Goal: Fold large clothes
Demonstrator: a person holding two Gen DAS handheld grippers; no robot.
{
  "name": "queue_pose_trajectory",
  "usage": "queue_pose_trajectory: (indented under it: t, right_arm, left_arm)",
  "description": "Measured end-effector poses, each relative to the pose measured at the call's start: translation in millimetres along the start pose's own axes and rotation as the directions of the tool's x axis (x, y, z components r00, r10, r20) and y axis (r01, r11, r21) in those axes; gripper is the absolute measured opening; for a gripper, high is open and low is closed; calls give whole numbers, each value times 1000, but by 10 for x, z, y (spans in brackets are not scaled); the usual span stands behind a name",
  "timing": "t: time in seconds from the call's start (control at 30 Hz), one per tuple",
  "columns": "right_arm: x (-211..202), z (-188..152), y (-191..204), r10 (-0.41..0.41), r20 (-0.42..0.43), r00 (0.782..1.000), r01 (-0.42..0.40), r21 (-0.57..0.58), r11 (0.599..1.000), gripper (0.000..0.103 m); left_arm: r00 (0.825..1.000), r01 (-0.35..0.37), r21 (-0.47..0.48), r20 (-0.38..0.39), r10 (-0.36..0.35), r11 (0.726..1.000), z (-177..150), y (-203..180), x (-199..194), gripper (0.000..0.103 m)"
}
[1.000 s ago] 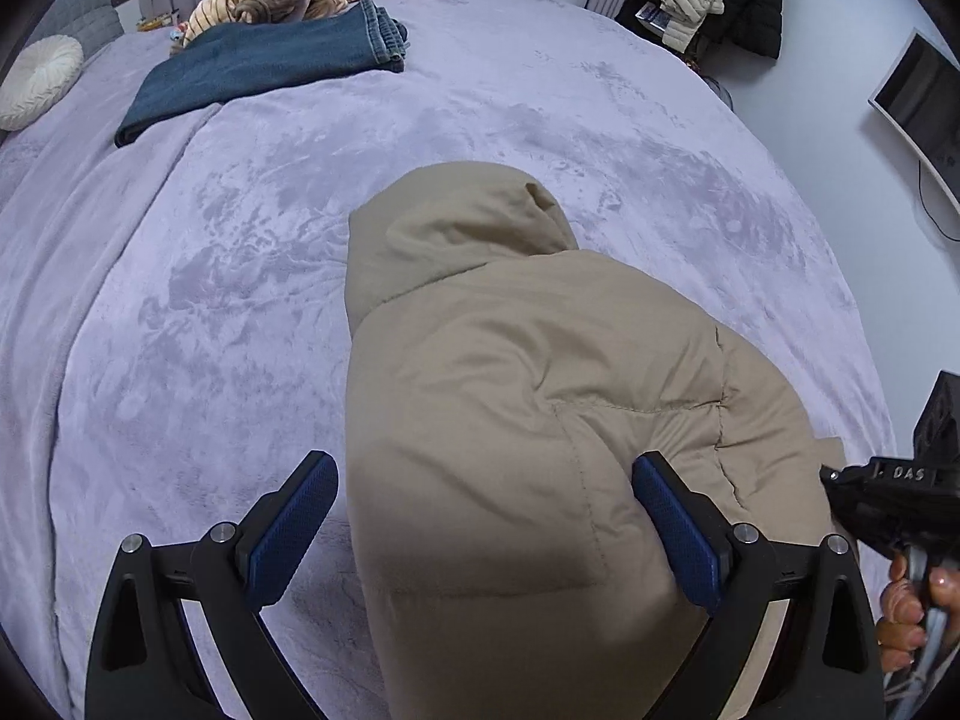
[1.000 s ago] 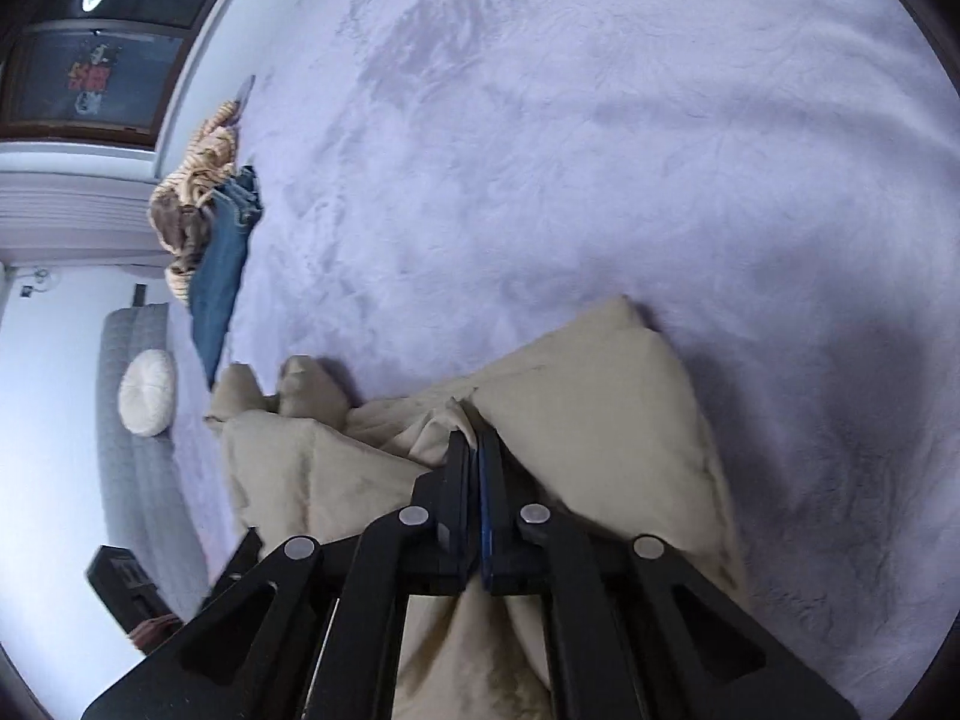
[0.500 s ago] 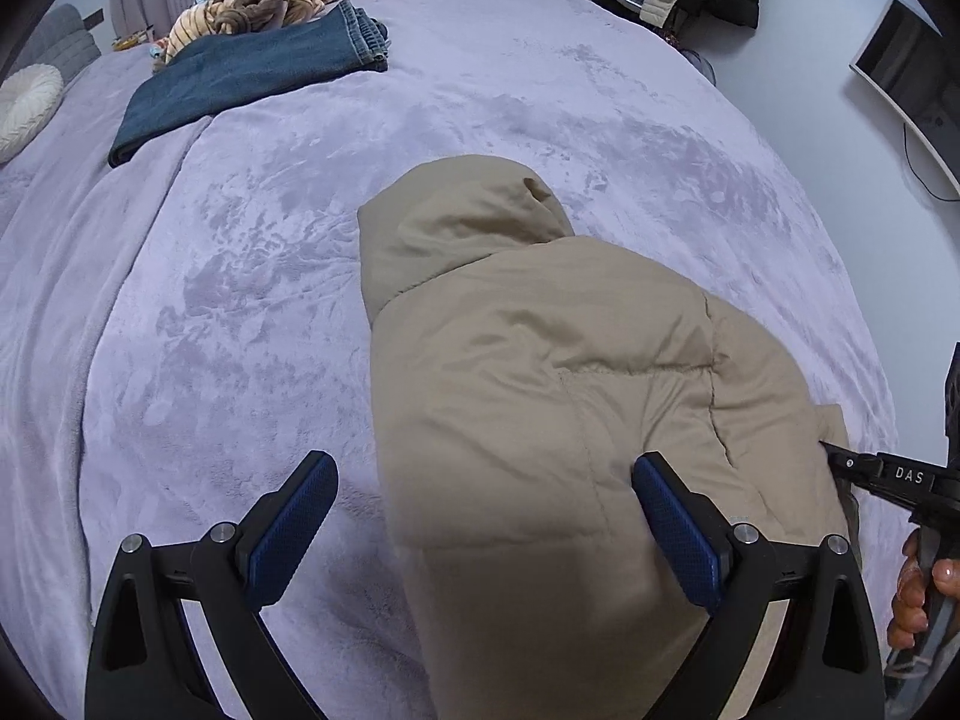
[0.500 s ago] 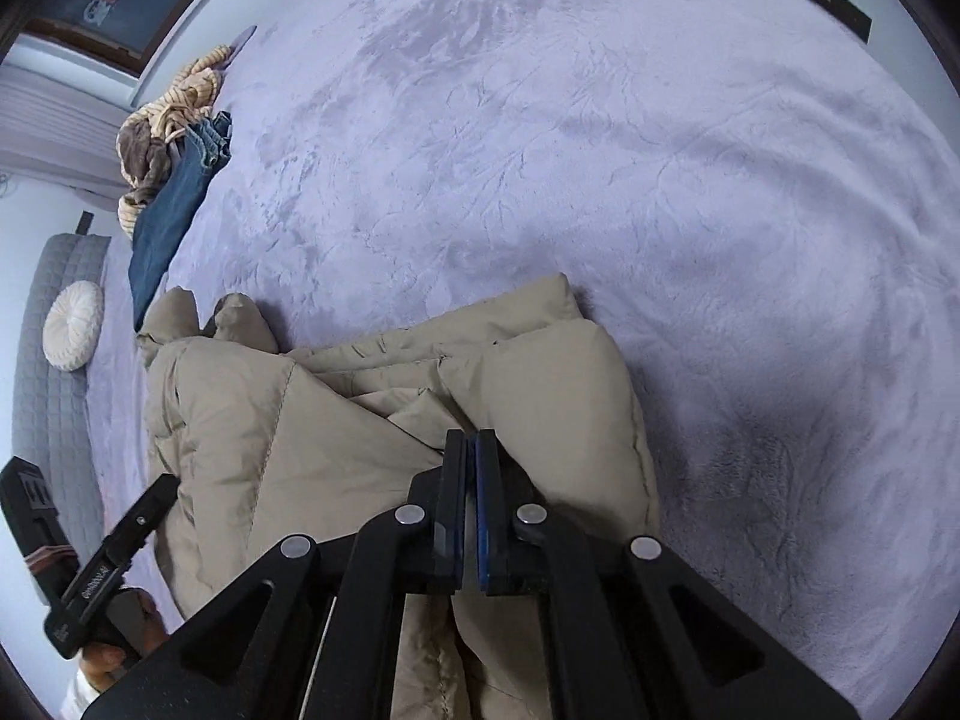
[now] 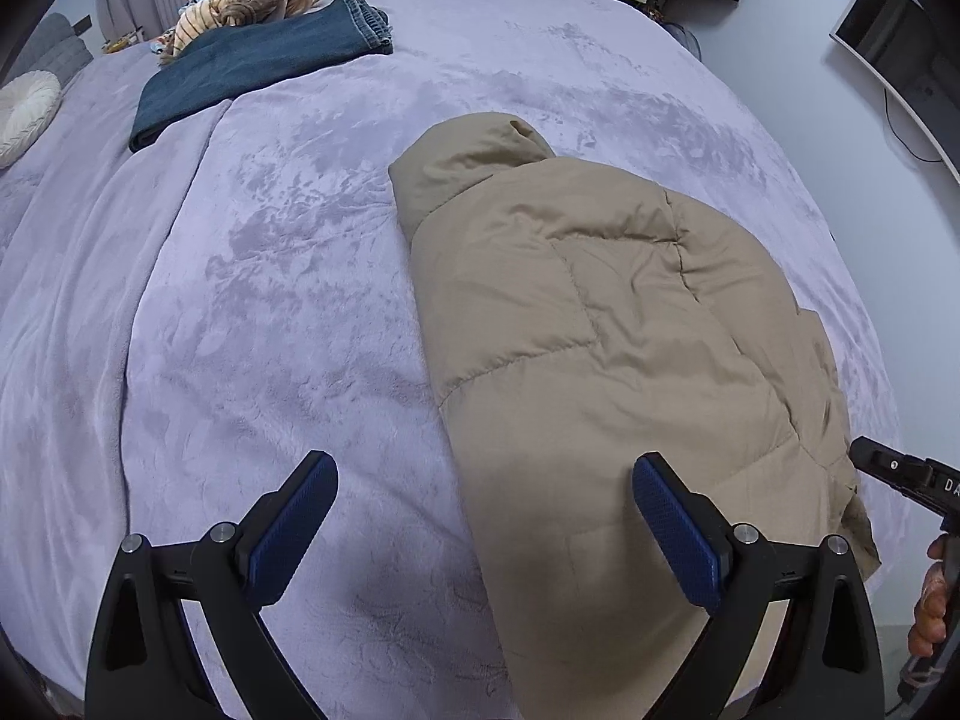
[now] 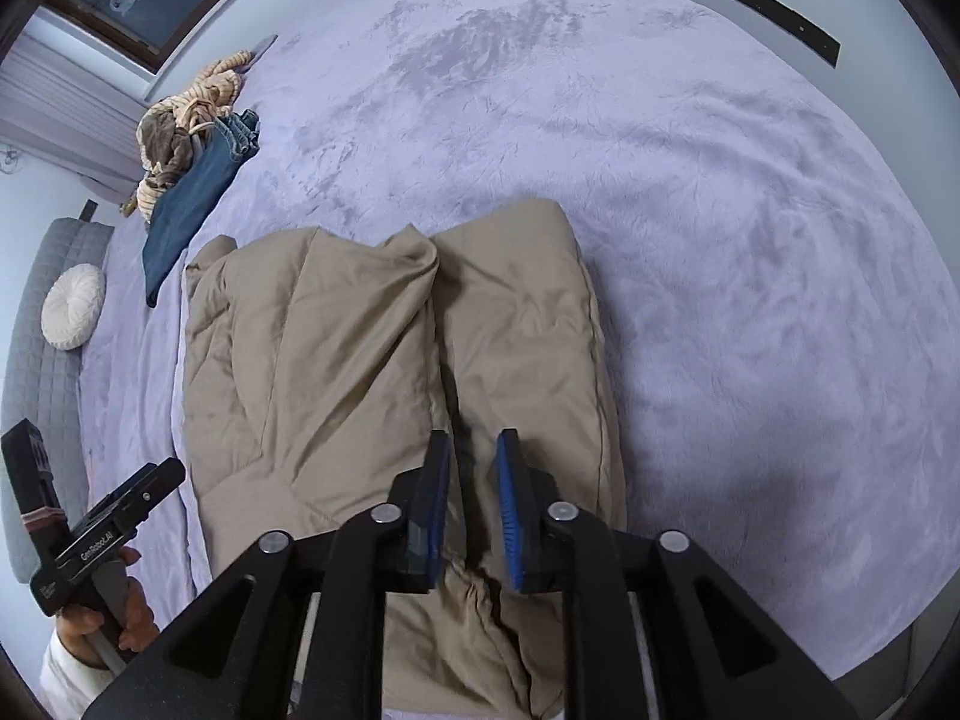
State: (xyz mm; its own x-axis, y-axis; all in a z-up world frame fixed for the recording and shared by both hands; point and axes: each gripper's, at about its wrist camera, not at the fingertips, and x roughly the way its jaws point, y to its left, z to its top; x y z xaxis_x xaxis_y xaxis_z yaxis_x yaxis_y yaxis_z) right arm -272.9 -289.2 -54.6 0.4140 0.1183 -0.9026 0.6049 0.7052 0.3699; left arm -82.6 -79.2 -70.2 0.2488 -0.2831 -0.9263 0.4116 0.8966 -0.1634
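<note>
You are holding your left gripper spread wide over the near edge of the tan puffer jacket, gripping nothing. Your right gripper is hovering partly parted above the jacket's folded-in sleeve, its pads clear of the fabric. The jacket is lying folded on the lavender blanket, hood pointing toward the folded jeans, well apart from it.

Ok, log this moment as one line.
left gripper: open, hovering | right gripper: open over sleeve | tan puffer jacket: folded on lilac plush blanket
</note>
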Motion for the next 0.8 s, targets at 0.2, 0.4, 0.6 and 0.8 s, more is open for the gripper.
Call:
queue_pose_trajectory:
  t: [0.2, 0.4, 0.6, 0.8]
  right_arm:
    - [-38, -217, -26, 11, -5, 1000, -11, 33, 999, 48]
    - [-28, -193, -52, 8, -29, 1000, -7, 21, 1000, 55]
    - [19, 4, -115, 41, -67, 997, -41, 2, 999, 64]
    - [65, 264, -290, 144, -60, 988, -143, 12, 990, 81]
  left_arm:
    - [1000, -7, 10, 1, 7, 1000, -107, 43, -51, 102]
    - [1000, -15, -10, -21, 15, 1000, -105, 66, 36, 102]
    - [998, 8, -35, -62, -11, 999, -41, 31, 128, 102]
    - [982, 158, -112, -90, -169, 981, -11, 190, 275, 102]
